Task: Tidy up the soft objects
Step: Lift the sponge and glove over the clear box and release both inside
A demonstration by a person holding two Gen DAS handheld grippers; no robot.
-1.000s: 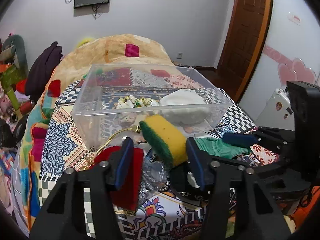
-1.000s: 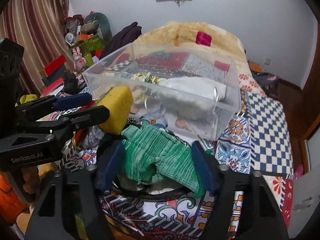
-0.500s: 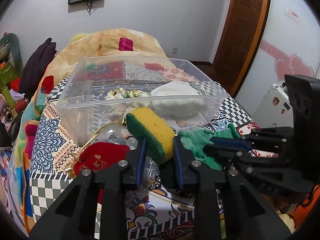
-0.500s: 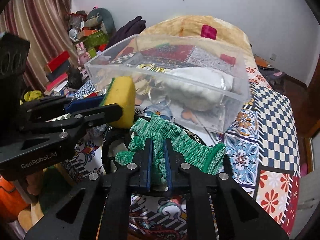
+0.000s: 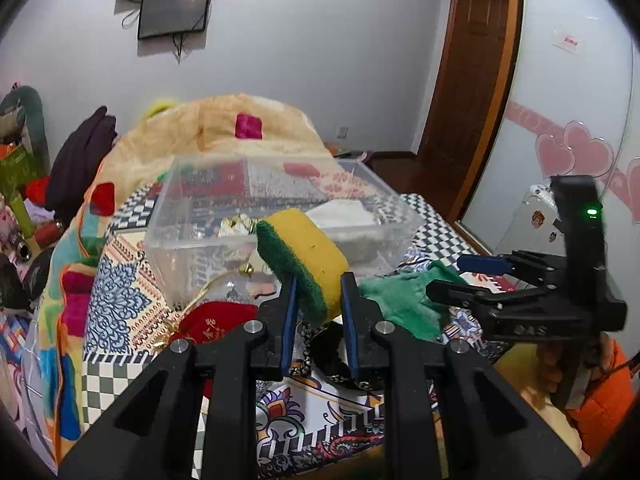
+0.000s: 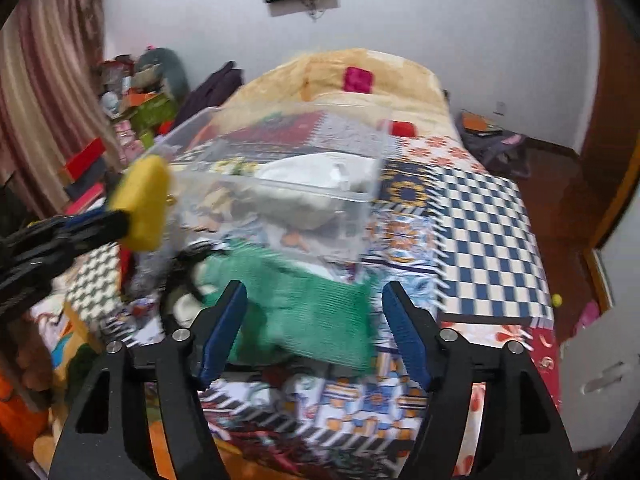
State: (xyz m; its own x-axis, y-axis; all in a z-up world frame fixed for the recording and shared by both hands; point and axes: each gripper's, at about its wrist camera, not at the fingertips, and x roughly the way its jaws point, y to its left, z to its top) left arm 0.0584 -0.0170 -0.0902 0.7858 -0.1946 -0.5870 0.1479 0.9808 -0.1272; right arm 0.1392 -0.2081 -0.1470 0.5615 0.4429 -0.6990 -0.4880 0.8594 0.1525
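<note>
Carrying: left gripper clamping yellow-green sponge at frame centre, before clear bin. Right gripper gaping around green glove, lower centre. Next: lifting sponge over rim, releasing inside.

Yellow sponge with dark green scouring side, green knitted glove, clear plastic bin, red pouch, blue-and-white checked bedspread, blue gripper pads

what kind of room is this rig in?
Most likely a home bedroom: the work surface is a bed under a patchwork quilt, with a wall-mounted TV above, a wooden door to the side, and clutter stacked by the curtains.
</note>
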